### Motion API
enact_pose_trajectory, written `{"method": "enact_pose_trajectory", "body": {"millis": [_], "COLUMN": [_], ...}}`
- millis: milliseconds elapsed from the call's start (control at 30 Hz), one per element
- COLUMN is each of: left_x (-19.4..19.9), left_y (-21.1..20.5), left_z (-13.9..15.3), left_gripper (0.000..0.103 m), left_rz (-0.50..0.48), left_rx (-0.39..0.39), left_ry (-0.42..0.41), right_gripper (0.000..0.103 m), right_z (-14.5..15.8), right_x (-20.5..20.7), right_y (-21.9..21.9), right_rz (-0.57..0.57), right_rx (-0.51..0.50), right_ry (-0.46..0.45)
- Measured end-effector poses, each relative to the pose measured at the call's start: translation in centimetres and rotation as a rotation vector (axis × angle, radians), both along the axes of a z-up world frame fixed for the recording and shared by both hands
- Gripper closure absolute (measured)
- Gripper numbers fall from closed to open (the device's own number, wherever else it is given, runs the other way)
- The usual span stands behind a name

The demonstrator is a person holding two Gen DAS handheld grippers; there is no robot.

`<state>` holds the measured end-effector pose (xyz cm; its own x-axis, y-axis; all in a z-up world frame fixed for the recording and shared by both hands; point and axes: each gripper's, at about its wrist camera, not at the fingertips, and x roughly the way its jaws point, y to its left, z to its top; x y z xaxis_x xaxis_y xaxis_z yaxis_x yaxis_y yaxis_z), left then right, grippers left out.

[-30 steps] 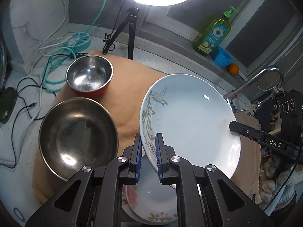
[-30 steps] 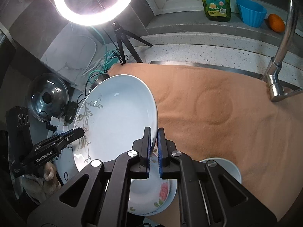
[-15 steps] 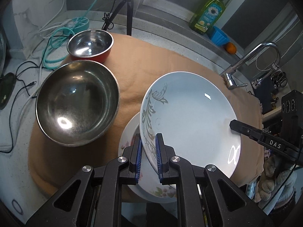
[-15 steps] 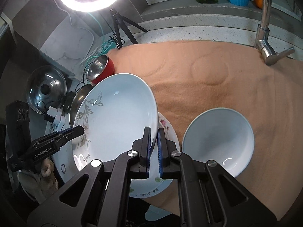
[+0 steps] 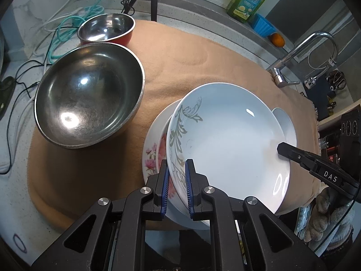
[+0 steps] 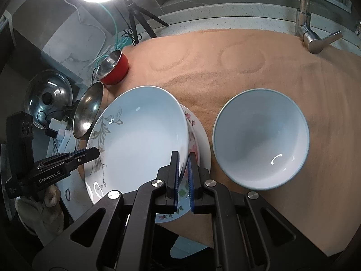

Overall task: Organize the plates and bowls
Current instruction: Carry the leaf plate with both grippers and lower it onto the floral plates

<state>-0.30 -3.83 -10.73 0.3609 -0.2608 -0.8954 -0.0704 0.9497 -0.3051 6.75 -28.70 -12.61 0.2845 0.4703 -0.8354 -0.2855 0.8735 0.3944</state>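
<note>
hand-held grippers "das" point(image 5: 284, 149) and "genrobot.ai" point(image 6: 94, 152), both clenched on leaf-patterned plate point(image 5: 225, 149)

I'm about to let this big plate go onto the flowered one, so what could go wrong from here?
1. The leaf-patterned plate is tilted, pinched at opposite rims by the left tongs and right tongs. Releasing one side first could drop an edge onto the flowered plate and chip it.
2. It looks shifted off the flowered plate's centre, so it may settle crooked.
3. The white bowl sits close by; a sliding plate could knock it.
</note>
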Motion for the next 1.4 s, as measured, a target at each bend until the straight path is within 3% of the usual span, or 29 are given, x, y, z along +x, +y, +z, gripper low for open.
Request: {"method": "enact_pose_trajectory", "body": {"millis": [967, 1400], "left_x": [0.4, 0.5], "left_y": [-1.0, -1.5], "left_z": [-2.0, -2.0], "left_gripper": [0.092, 0.092], "left_rz": [-0.024, -0.057], "left_rx": [0.043, 0.092], "left_ry": [0.036, 0.032], "right_gripper": [0.096, 0.092], "right_z": [-2.7, -2.6], "right_x": [-0.3, -0.5], "right_y": [1.2, 2.3], "right_rz": [0.014, 0.066], "right_rx": [-0.078, -0.191], "right_ry": [0.024, -0.018]}}
